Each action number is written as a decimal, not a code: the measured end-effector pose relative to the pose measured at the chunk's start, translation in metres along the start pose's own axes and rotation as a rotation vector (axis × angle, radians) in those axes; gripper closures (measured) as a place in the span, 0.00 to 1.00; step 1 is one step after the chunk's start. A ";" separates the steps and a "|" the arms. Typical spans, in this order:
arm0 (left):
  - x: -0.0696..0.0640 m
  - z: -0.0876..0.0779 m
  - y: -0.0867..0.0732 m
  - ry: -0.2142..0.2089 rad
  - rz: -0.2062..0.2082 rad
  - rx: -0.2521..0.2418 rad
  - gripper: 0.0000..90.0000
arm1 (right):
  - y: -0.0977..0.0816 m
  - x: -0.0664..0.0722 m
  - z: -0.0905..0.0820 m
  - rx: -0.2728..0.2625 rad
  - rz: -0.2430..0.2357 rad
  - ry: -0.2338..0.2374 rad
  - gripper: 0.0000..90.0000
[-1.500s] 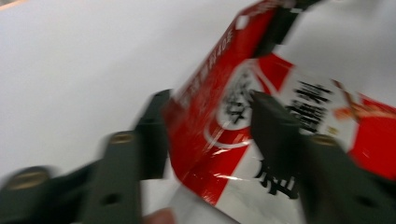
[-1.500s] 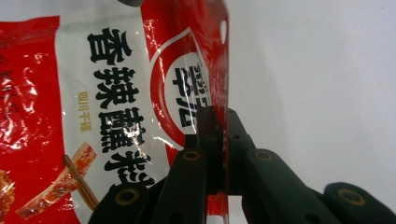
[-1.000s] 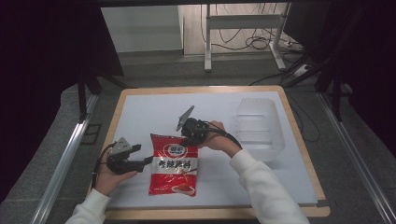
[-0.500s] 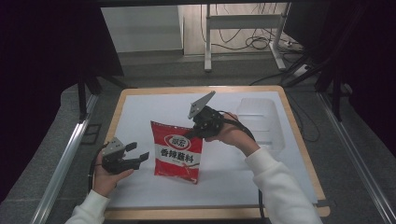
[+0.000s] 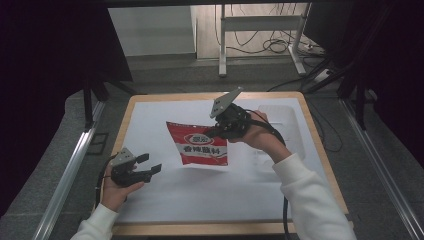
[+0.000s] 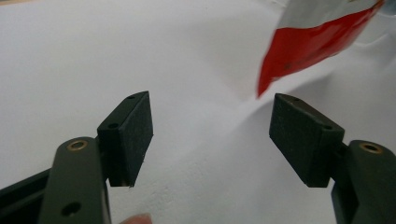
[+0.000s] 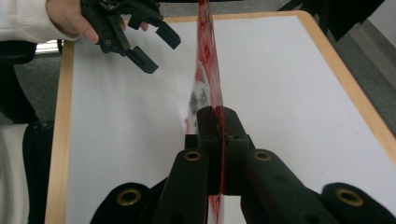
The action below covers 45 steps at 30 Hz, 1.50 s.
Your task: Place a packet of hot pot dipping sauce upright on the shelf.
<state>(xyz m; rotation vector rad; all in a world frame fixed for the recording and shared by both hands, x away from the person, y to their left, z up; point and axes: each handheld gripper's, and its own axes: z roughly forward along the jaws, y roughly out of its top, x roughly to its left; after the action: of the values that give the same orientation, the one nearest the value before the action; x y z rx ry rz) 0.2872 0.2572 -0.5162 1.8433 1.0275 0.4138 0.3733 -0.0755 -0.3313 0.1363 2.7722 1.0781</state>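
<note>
A wide table [image 5: 165,200] with a pale wooden rim and a white top lies under both tongs, set on grey floor between dark curtains, with a metal stand [image 5: 260,35] and loose cables [image 5: 272,46] on the floor beyond its far edge. A clear container [image 5: 292,131] sits on the white top just behind the right hand. Since a second ago the red snack bag [image 5: 198,144] has come up off the table, where it lay flat between the two tongs, and has been carried toward the far side; the left tongs have let it go and drawn back toward the near left corner. The right tongs [image 5: 216,131] are clamped tight on the bag's upper right edge, so the bag hangs tilted in the air to their left. The left tongs [image 5: 151,164] gape wide with nothing between the pads [image 6: 138,126], well apart from the bag, which hangs ahead of them and to their right.
</note>
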 end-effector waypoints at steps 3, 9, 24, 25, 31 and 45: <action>0.000 0.001 -0.001 -0.002 0.000 0.005 0.33 | -0.001 -0.003 -0.011 0.001 0.005 -0.020 0.99; -0.002 0.003 -0.001 0.001 0.005 0.023 0.33 | -0.005 -0.001 -0.033 -0.005 -0.017 -0.052 0.99; -0.005 0.009 -0.002 -0.015 0.028 0.076 0.34 | -0.023 -0.012 -0.098 0.012 0.013 -0.187 0.99; -0.005 0.010 -0.002 -0.020 0.030 0.081 0.34 | -0.024 -0.013 -0.103 0.011 0.019 -0.197 0.99; -0.007 0.013 -0.003 -0.029 0.039 0.102 0.33 | -0.041 -0.024 -0.132 0.025 0.070 -0.267 0.99; -0.008 0.016 -0.005 -0.038 0.041 0.131 0.33 | -0.070 -0.043 -0.157 0.020 0.116 -0.297 0.99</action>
<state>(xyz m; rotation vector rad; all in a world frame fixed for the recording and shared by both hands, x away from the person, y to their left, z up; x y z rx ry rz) 0.2913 0.2426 -0.5270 1.9845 1.0137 0.3413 0.3852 -0.2374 -0.2597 0.4272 2.5342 0.9662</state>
